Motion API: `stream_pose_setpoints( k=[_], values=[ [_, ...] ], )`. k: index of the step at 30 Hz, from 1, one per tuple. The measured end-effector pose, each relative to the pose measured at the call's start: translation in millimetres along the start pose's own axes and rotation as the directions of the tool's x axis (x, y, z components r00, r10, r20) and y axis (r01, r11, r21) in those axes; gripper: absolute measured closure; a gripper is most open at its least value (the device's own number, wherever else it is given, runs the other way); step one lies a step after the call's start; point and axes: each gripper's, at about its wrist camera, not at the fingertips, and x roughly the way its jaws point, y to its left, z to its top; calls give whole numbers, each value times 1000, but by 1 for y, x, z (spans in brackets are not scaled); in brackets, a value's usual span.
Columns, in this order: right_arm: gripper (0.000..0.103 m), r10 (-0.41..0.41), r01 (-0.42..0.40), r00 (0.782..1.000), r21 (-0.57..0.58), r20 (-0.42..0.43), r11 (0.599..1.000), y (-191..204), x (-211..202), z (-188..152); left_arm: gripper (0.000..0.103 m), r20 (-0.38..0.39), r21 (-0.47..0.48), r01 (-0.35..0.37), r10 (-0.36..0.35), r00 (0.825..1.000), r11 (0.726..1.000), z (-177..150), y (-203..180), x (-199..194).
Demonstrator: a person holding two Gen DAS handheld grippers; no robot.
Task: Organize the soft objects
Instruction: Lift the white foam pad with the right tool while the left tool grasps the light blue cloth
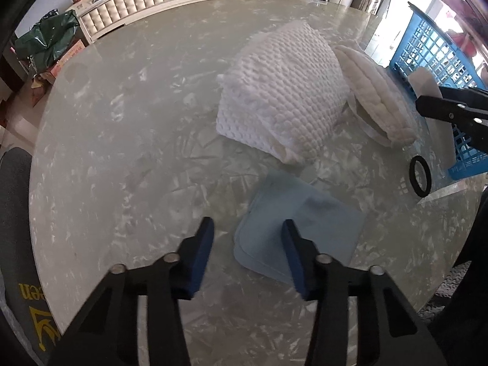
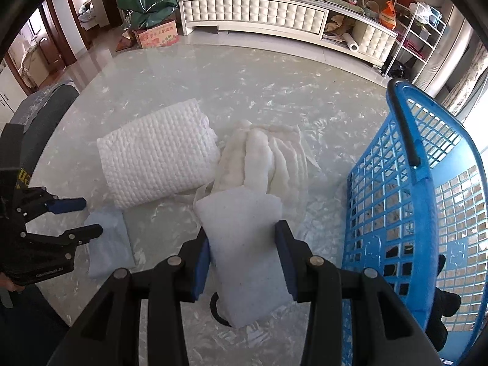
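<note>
The right claw (image 2: 243, 245) is clamped on a white foam pad (image 2: 244, 228), just beside the blue basket (image 2: 405, 164); dropping it inside seems next. The left claw (image 1: 247, 238), fingers apart, hovers over the pale blue cloth (image 1: 320, 222), farther from the basket.

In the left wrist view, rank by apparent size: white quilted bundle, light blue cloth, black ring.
1. white quilted bundle
2. light blue cloth, though nearer the camera, so the gap is unsure
3. black ring, clearly smallest

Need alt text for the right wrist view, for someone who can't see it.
The right gripper clamps a white foam block above the marble table, beside a blue basket. Behind lie a white quilted bundle and a cream cloth.
</note>
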Motion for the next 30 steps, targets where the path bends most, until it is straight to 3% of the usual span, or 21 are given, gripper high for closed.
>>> stream_pose_setpoints(
  k=[2,5,10,15,30],
  values=[
    [64,3,-3,1000,-1,5,1000,2,-4,-2,90,-5,-2,22,-22,1000,1000,-1,-4,-1],
    [64,6,-6,1000,-7,14,1000,6,-11,-3,99,-8,-7,26,-26,1000,1000,-1,-8,-1],
    [64,14,-13,999,-15,41,1000,10,-27,-5,101,-8,-68,67,-68,998,995,-3,-1,-1],
    [64,15,-14,998,-11,66,1000,2,-43,-9,101,47,-80,88,-84,995,993,-1,-3,-25],
    [64,44,-45,989,5,141,999,-18,-89,-31,101,164,-17,82,-78,983,997,-2,-44,-113]
  ],
)
